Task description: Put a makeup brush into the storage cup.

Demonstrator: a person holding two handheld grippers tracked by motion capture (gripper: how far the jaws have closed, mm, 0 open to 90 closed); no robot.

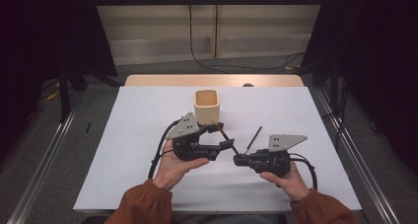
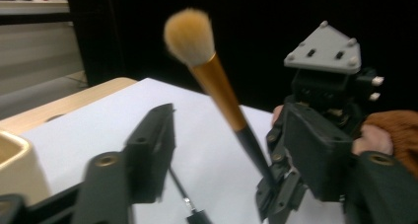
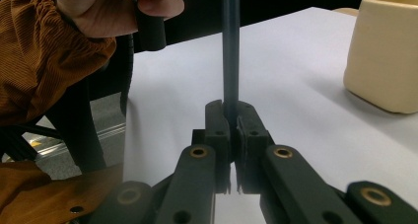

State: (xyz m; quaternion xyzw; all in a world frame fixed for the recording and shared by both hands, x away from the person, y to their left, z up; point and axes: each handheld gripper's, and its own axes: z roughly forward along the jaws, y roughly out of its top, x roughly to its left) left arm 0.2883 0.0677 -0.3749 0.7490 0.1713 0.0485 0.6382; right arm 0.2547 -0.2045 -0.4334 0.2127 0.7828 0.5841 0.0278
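A makeup brush (image 2: 217,86) with tan bristles, a gold ferrule and a black handle stands tilted above the white table. My right gripper (image 3: 231,120) is shut on the lower end of its handle (image 3: 230,46). In the high view that gripper (image 1: 236,160) sits right of centre and points left. My left gripper (image 2: 229,120) has a jaw on each side of the brush's stem, and neither pad touches it. In the high view the left gripper (image 1: 224,135) meets the brush (image 1: 220,129) in front of a beige square cup (image 1: 206,105).
A thin black stick (image 1: 254,137) lies on the white table cover (image 1: 148,110) to the right of the grippers, and shows as well under the left gripper (image 2: 182,192). The cup (image 3: 384,51) stands close by. Black curtains and metal rails flank the table.
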